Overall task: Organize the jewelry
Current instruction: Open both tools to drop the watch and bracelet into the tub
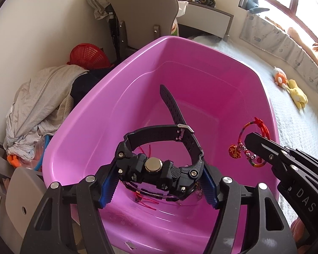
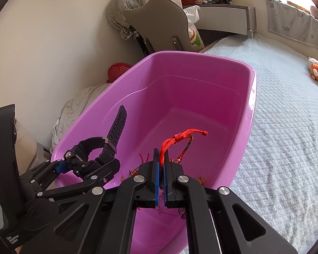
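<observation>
A black digital watch point(image 1: 154, 169) with a rubber strap hangs over the pink plastic tub point(image 1: 159, 40). My left gripper point(image 1: 159, 182) is shut on it, the blue pads pressing both sides of the case. The right wrist view shows the watch point(image 2: 84, 156) in the left gripper point(image 2: 78, 167) at the tub's point(image 2: 201, 54) near left rim. My right gripper point(image 2: 161, 158) is shut on a red cord bracelet point(image 2: 176, 139), whose knotted loop sticks up above the tub. In the left wrist view the bracelet point(image 1: 262, 127) and its red charm dangle from the right gripper point(image 1: 252, 141). Loose red-thread pieces point(image 1: 146, 201) lie on the tub floor.
The tub rests at the edge of a bed with a white textured cover point(image 2: 286, 127). Behind it stand a grey chair point(image 1: 144, 10), a red basket point(image 1: 87, 56) and a pile of clothes point(image 1: 42, 97). Plush toys point(image 1: 294, 93) lie on the bed at the right.
</observation>
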Action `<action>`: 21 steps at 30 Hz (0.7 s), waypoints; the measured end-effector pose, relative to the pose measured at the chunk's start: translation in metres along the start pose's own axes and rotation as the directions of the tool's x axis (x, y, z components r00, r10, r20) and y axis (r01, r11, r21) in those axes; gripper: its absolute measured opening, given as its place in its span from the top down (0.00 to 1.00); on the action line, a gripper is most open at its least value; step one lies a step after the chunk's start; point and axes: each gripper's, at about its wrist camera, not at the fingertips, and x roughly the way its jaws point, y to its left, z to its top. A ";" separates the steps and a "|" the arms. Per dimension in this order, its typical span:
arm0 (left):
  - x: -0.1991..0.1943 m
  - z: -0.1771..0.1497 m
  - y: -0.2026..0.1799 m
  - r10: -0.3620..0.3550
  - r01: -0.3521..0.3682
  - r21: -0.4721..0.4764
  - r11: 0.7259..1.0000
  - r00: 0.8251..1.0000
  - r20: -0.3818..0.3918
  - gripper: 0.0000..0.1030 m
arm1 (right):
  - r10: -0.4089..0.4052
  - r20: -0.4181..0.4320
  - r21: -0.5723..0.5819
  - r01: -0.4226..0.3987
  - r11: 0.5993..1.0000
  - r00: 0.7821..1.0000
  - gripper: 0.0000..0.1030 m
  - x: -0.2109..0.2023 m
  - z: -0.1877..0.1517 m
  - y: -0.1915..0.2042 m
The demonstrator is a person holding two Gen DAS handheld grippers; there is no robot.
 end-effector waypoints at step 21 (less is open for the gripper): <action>-0.014 0.006 0.010 0.047 -0.046 -0.047 0.998 0.998 0.033 0.16 | -0.042 0.017 0.002 0.042 0.999 0.999 0.61 -0.012 -0.001 -0.002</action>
